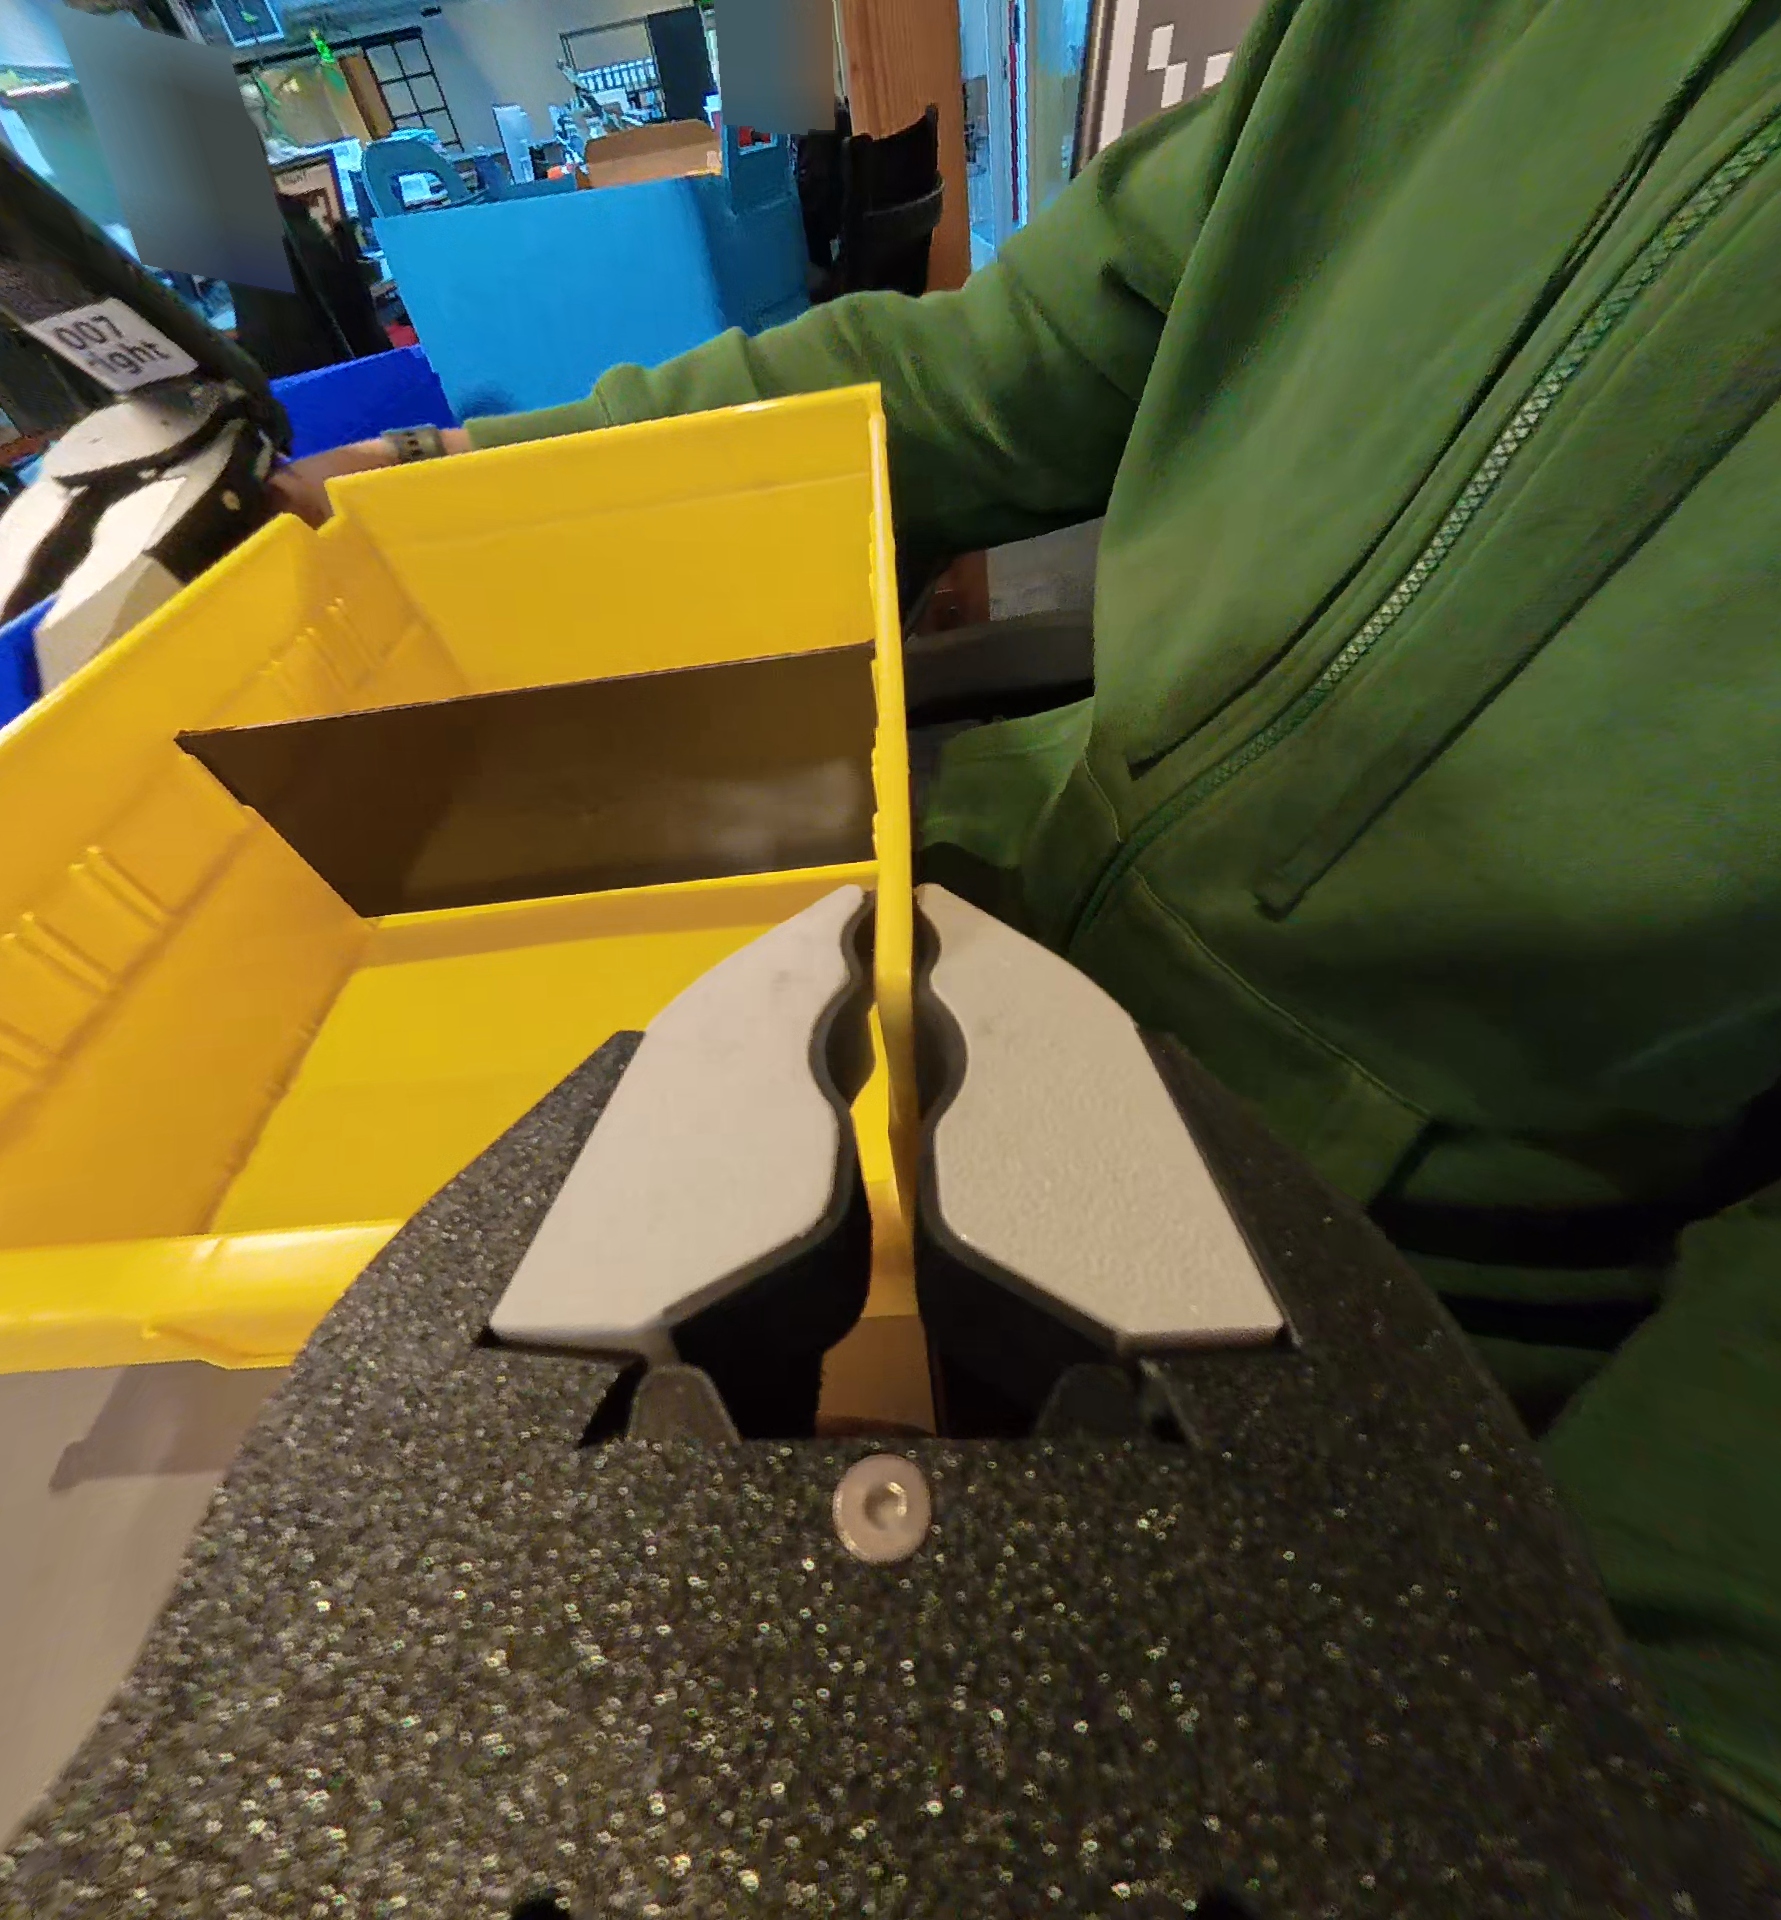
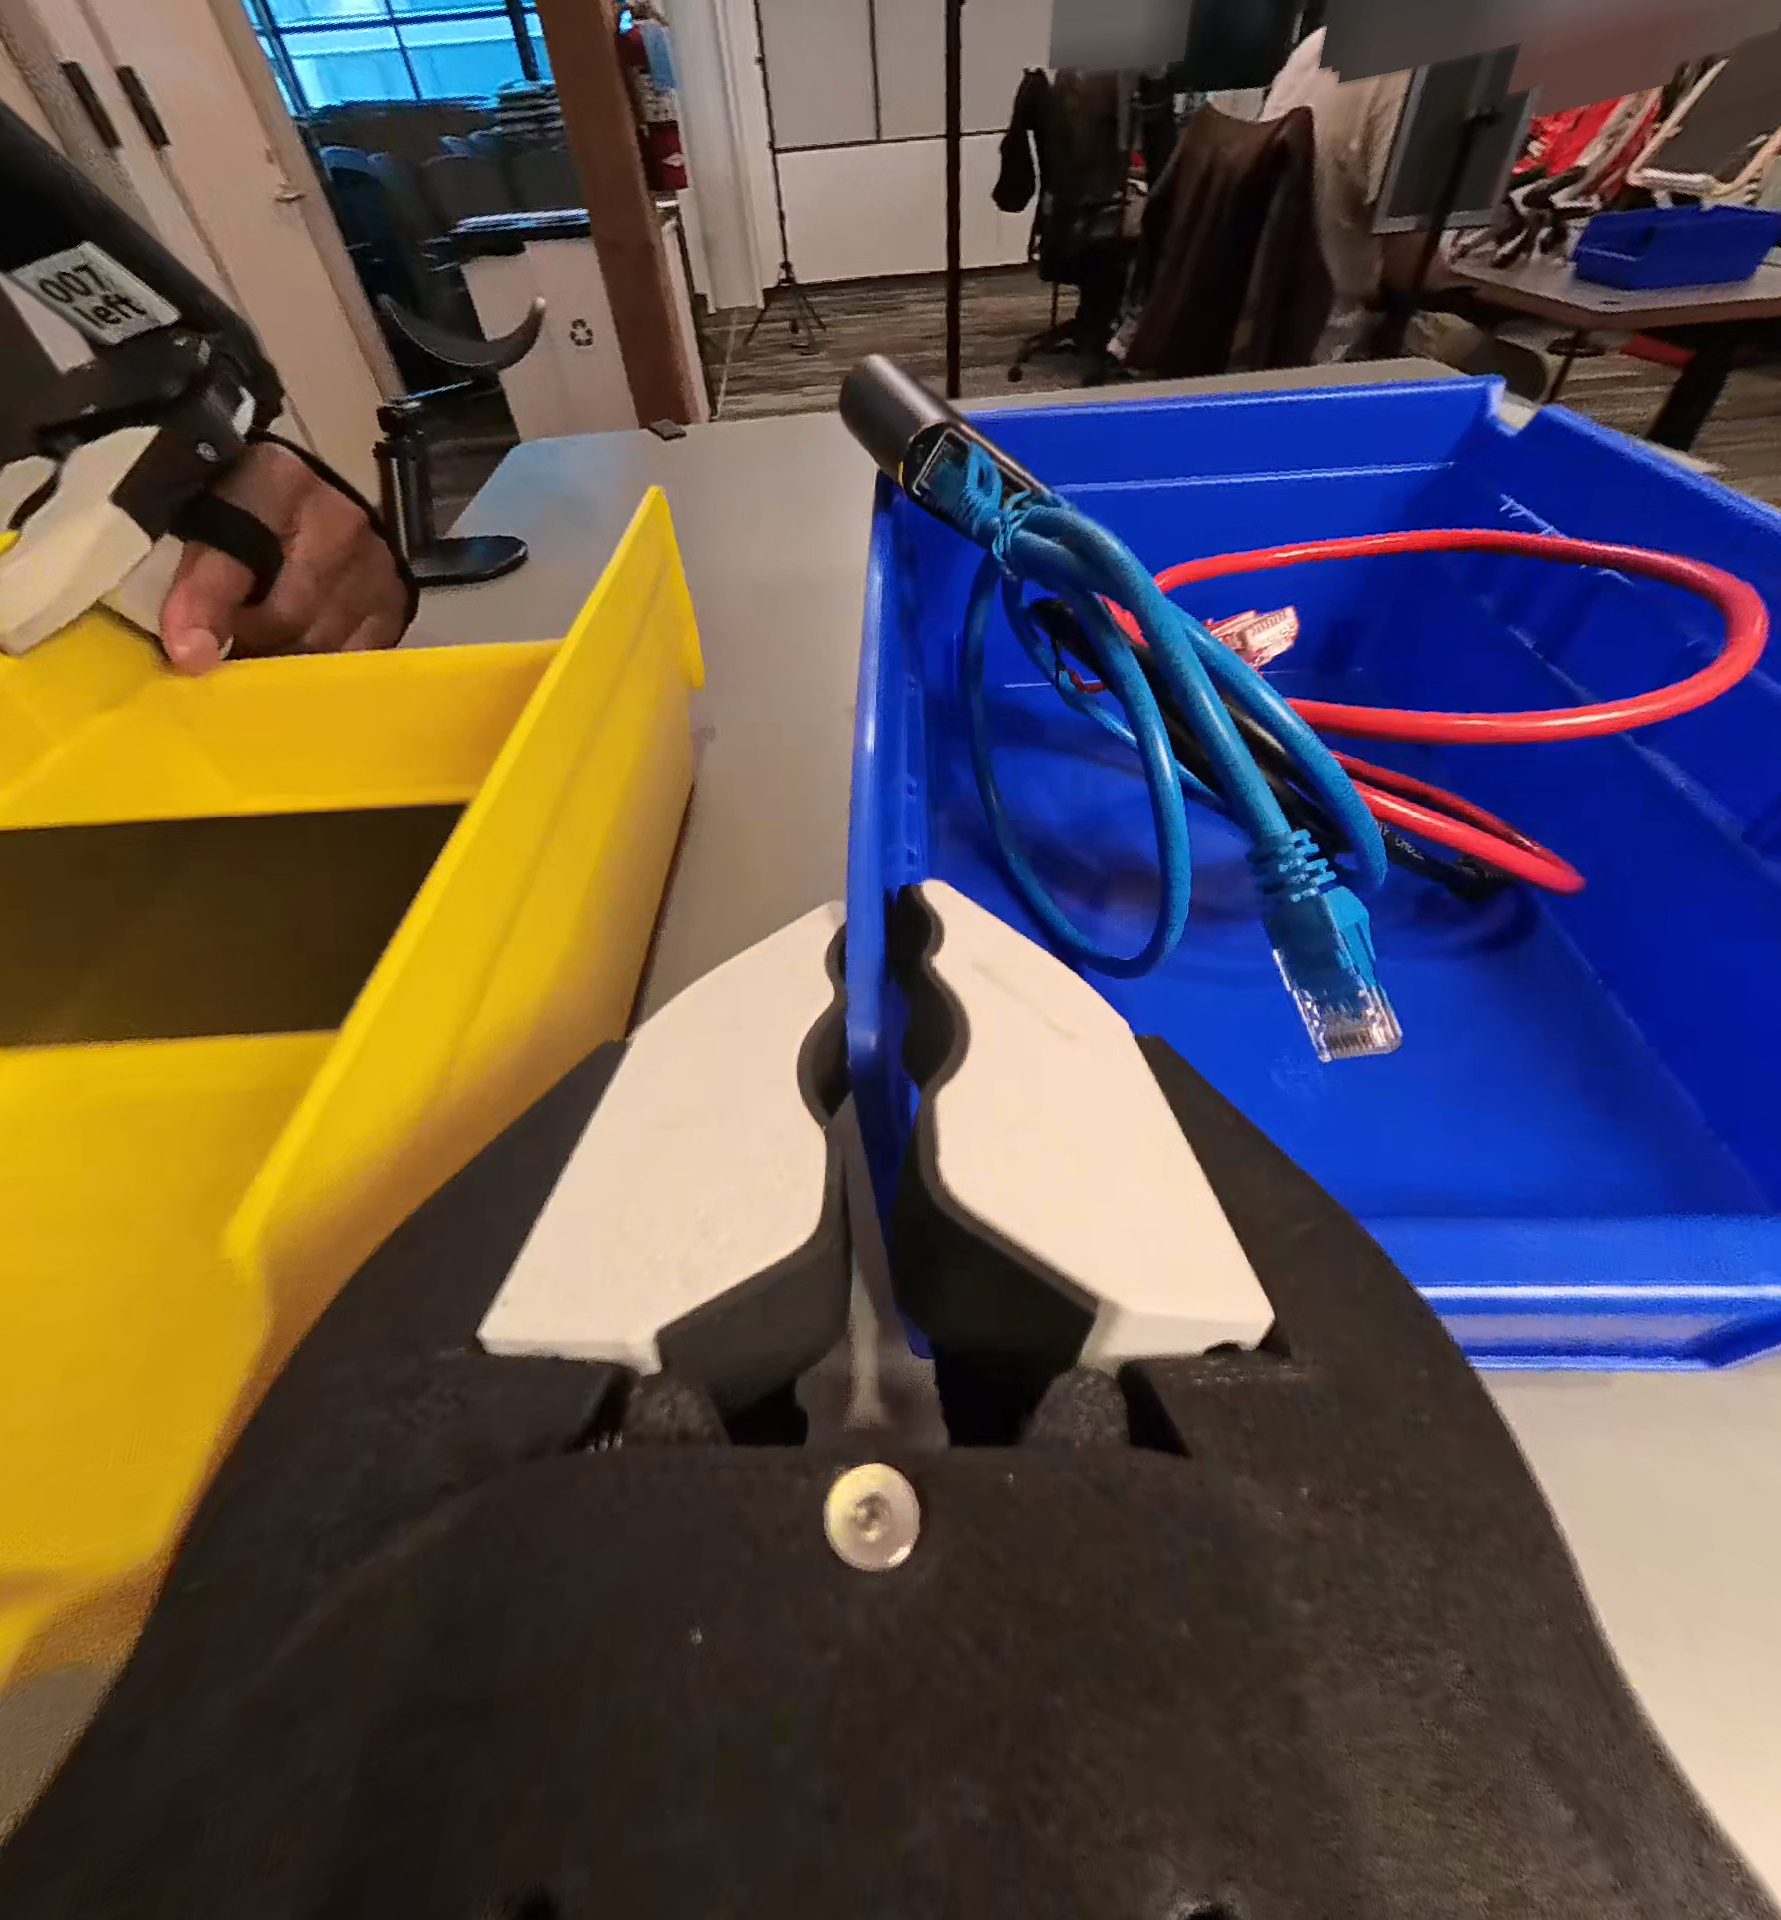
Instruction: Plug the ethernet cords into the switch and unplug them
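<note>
Nearest in the left wrist view, the left gripper was clenched on the right-hand wall of the yellow bin, the thin plastic edge pinched between its grey fingers. A dark divider panel was set across the yellow bin's middle, and a green jacket was seen close on the right. In the right wrist view, the right gripper was likewise closed on the near-left wall of the blue bin, which was placed just to the right of the yellow bin on the grey table. Inside the blue bin a blue ethernet cord was coiled, its clear plug resting toward the near side and its other end plugged into the black switch (propped tilted over the bin's far-left rim). A red ethernet cord was looped farther back and to the right, with a black cable lying between them. Farther off, another blue bin was set on a distant table.
</note>
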Available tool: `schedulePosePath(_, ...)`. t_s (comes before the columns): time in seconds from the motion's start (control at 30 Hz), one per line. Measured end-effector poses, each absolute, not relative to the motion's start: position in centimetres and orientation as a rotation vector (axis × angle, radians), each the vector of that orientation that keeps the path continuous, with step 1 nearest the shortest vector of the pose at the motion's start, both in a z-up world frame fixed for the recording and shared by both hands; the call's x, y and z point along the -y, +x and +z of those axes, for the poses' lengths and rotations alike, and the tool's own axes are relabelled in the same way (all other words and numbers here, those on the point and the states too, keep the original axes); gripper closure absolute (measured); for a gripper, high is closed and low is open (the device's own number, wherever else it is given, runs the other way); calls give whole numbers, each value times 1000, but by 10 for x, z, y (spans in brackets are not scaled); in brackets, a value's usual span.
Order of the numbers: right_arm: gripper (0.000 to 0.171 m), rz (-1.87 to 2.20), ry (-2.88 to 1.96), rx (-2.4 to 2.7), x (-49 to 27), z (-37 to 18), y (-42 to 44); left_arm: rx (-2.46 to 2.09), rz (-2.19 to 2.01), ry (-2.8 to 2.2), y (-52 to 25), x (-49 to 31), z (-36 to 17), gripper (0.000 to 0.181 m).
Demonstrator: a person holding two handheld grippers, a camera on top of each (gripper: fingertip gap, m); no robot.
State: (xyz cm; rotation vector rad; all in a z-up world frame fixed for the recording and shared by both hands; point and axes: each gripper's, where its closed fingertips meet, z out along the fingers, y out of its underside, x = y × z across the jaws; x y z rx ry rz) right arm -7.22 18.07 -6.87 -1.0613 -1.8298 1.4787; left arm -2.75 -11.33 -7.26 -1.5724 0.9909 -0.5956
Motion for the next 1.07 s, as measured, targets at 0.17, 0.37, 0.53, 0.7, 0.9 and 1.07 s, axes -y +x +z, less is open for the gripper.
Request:
schedulePosePath(0.17, 155, 1373, -1037, 1773, -181, -65, -84, -994, -593, -1570, -20, 106, -73, 178)
schedulePosePath(0.37, 144, 1327, -1099, 1548, -228, -28, -29, -1003, -601, -1556, -16, 102, -72, 178)
schedulePosePath(0.53, 140, 1071, -1316, 1338, -273, -21, 41, -989, -624, -1569, -2, 84, -71, 178)
schedulePosePath(0.7, 155, 986, -1183, 1085, -263, -1, 135, -957, -613, -1589, 34, 37, -71, 177)
schedulePosePath(0.9, 148, 858, -1253, 952, -260, 51, 212, -885, -317, -1678, 82, -42, -84, 141)
schedulePosePath(1.07, 143, 730, -1198, 1395, -176, 27, 189, -823, -350, -1525, 80, -44, -61, 127)
